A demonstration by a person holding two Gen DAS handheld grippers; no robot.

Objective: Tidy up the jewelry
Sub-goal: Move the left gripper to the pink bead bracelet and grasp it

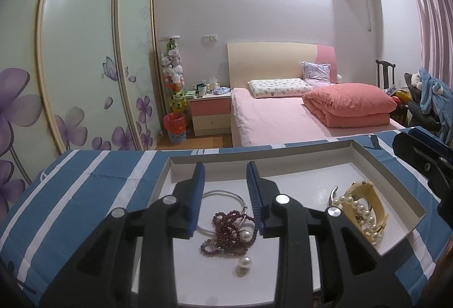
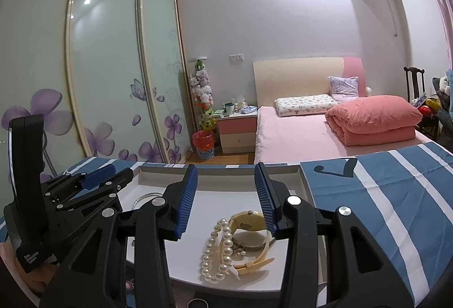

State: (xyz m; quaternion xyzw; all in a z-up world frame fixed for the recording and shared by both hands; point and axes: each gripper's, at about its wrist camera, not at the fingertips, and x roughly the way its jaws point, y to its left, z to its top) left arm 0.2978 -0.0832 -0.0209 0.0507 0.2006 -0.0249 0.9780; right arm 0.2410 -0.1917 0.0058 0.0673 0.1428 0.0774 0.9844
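Observation:
A shallow white tray [image 1: 254,156] lies on a blue-and-white striped cloth [image 1: 93,180]. In it, on the left, a silver bangle [image 1: 223,193], a dark red bead bracelet [image 1: 226,234] and pearl earrings [image 1: 245,262]. My left gripper [image 1: 225,169] hovers open over these, pads apart and touching nothing. On the tray's right side lie a yellow watch [image 2: 249,223] and a pearl bracelet [image 2: 223,248]. My right gripper [image 2: 225,169] stands open above them with the watch below its pads. Each gripper shows at the edge of the other's view: the right gripper [image 1: 416,144], the left gripper [image 2: 113,175].
The striped cloth [image 2: 396,195] extends to the right of the tray [image 2: 158,175]. Beyond the table stand a pink bed [image 1: 283,121] with a folded quilt, a nightstand [image 1: 211,115], a red-lined bin [image 1: 175,127] and sliding wardrobe doors [image 1: 85,67] on the left.

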